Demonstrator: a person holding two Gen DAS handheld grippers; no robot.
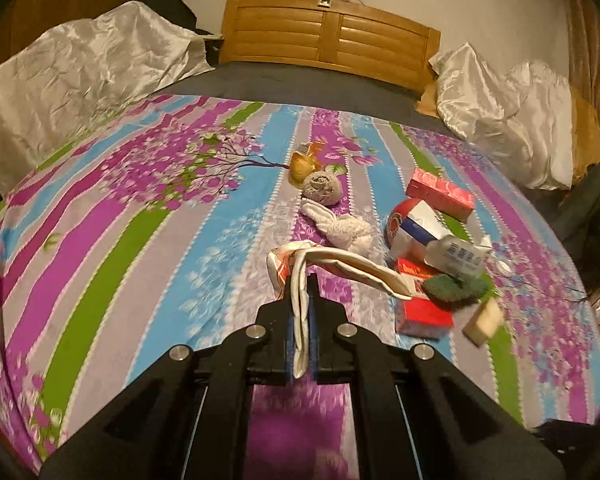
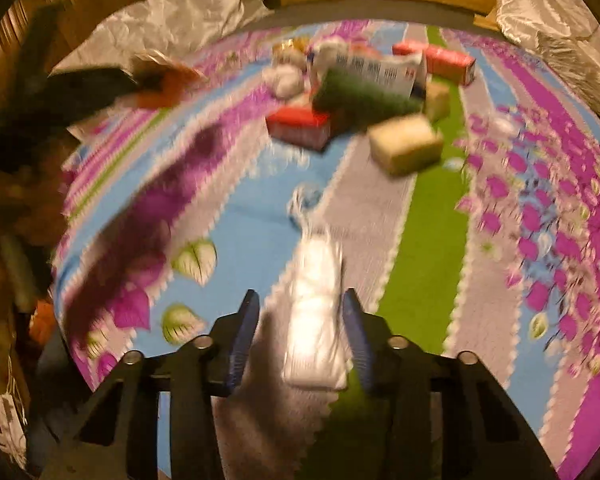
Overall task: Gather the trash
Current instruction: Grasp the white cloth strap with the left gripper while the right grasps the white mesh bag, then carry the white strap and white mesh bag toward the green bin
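Observation:
My left gripper [image 1: 301,280] is shut on a flattened white and orange paper wrapper [image 1: 340,262], held above the striped floral bedspread [image 1: 140,240]. Trash lies beyond it: red boxes [image 1: 440,190], a red, white and blue carton [image 1: 414,226], a clear plastic bottle [image 1: 460,256], a green scrubbing pad [image 1: 448,286], a beige sponge block [image 1: 484,320], crumpled tissue [image 1: 340,228]. My right gripper [image 2: 300,304] is open, its blue pads either side of a crumpled clear plastic piece [image 2: 316,320]. The right wrist view is blurred; the pile [image 2: 360,92] lies ahead.
A wooden headboard [image 1: 328,40] stands at the far end. Silvery satin pillows lie at the left [image 1: 80,76] and right [image 1: 508,112] of the bed. A dark shape with an orange wrapper [image 2: 156,80] shows at the left in the right wrist view.

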